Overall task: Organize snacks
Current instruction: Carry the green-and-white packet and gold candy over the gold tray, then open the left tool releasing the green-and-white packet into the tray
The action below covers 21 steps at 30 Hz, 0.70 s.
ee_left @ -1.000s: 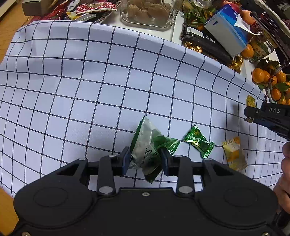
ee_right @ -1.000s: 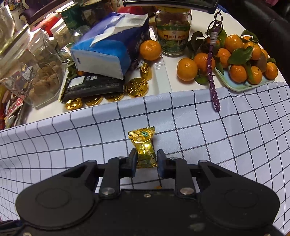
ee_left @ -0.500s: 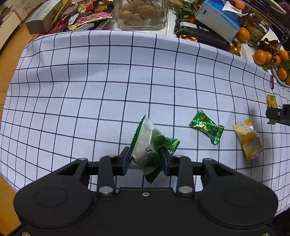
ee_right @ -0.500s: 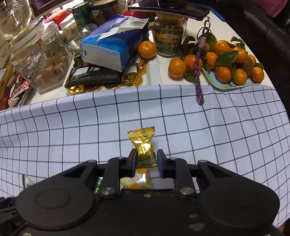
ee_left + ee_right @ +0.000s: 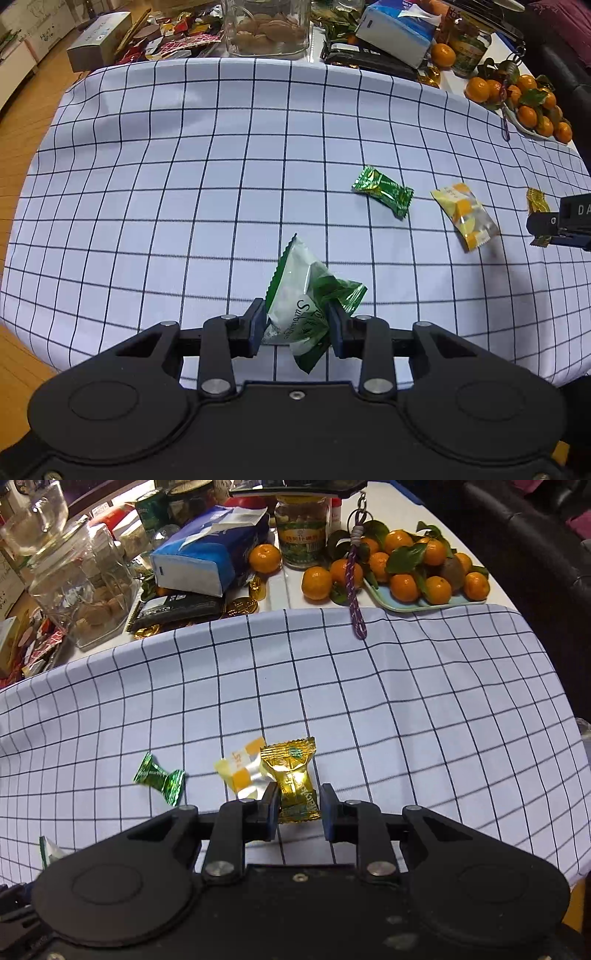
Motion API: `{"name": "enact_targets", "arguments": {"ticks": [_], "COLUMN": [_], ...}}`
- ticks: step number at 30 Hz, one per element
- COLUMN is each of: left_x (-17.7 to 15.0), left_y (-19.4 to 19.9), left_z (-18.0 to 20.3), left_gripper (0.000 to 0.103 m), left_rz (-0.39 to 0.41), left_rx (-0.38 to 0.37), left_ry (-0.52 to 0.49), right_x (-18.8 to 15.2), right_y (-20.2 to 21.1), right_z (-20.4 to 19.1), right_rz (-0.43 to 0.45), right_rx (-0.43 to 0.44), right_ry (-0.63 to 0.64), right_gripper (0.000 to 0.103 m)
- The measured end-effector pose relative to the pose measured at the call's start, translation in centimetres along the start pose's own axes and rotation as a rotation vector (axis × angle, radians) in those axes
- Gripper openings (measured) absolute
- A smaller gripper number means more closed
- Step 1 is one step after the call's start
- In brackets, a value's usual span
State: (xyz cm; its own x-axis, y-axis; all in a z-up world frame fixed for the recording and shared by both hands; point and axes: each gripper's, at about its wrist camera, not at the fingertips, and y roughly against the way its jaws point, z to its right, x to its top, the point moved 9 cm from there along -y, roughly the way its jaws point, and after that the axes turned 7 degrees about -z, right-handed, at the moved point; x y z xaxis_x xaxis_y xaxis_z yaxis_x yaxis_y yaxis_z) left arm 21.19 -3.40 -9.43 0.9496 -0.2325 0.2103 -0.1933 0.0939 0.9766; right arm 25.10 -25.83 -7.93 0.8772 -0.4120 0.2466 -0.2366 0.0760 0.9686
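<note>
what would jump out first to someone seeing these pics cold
Each gripper pinches a snack above the checked cloth: the left gripper holds a green-and-white packet, the right gripper a gold candy. Between them on the cloth lie a green candy and a yellow packet, apart from each other. Beyond the cloth's far edge is clutter: a tray of tangerines, a blue tissue pack and a glass jar.

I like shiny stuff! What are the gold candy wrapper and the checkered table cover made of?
The gold candy wrapper looks like metallic foil or foil-coated plastic: it glints and creases sharply. The checkered table cover looks like matte woven cloth: no glare, soft ripples.
</note>
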Motion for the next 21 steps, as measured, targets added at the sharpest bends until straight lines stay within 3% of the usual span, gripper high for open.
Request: {"name": "enact_targets", "arguments": {"ticks": [5,15,21], "left_x": [-3.4,-9.0,-12.4], "left_y": [0.7,4.2,4.6], "left_z": [0.0,-0.5,-0.1], "left_gripper": [0.044,0.043,0.043], "left_rz": [-0.002,0.091,0.070], "left_rx": [-0.024,-0.049,-0.083], "left_ry": [0.019,0.068,0.098], "right_x": [-2.9,-10.7,-15.6], "right_y": [2.4,5.3,6.1], "right_z": [0.6,1.9,2.1], "right_rz": [0.037,0.069,0.045], "right_rx": [0.045,0.083,0.108], "right_ry": [-0.021,-0.066,-0.078], "right_gripper": [0.023,0.024,0.024]}}
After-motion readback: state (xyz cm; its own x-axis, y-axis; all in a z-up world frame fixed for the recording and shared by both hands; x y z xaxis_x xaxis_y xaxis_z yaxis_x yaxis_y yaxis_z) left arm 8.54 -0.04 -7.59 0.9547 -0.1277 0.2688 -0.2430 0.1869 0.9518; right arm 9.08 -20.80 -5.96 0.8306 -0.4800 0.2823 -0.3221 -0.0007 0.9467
